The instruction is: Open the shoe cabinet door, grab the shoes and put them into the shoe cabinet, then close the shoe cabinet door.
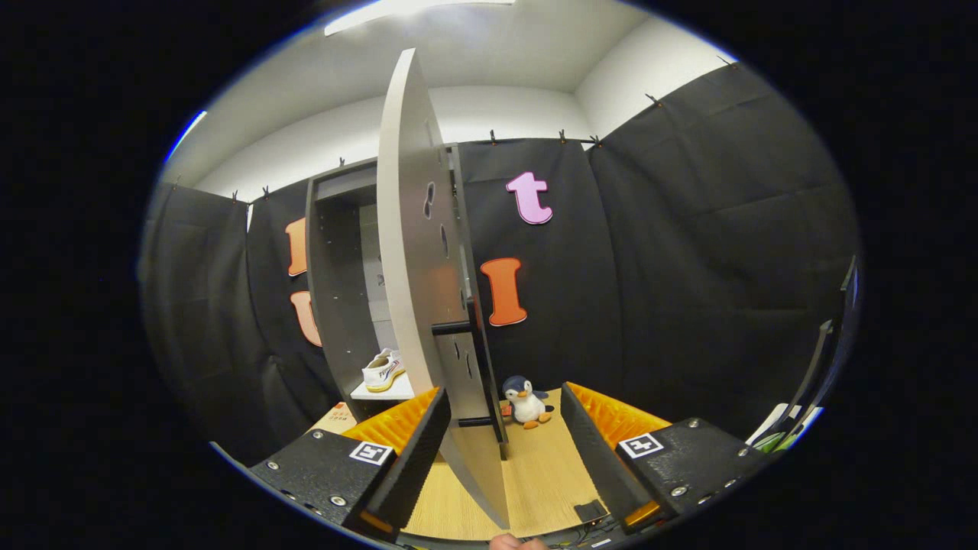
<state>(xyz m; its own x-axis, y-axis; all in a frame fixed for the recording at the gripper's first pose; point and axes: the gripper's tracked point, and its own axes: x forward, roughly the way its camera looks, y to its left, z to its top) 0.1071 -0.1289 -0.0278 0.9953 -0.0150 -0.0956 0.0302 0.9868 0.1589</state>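
the gripper (504, 428) was spread wide and clasped nothing, its 2 fingers standing well apart on either side of the lower edge of the shoe cabinet door (409, 252). the door stood open, seen almost edge-on, its panel rising up between the fingers and just ahead of them. whether either finger touched it could not be told.

behind the door the shoe cabinet (340, 283) stood against the black cloth wall, its dark interior open to view. 1 white shoe (383, 370) with a yellow sole already rested on a pale shelf (382, 391) low inside the cabinet, just past the left finger. whether a 2nd shoe was with it could not be told. a small penguin toy (526, 400) sat on the wooden floor (539, 473) beyond the fingers, to the right of the door and near its foot.

judging by this, the shoe was stowed and closing the door was what remained. the risk lay in the push: with the door's edge lined up between the open fingers, a careless swing could let the panel slip past 1 finger instead of being carried by it. a hard shove could slam the door and jolt the shoe on its shelf, or leave the door bounced ajar.
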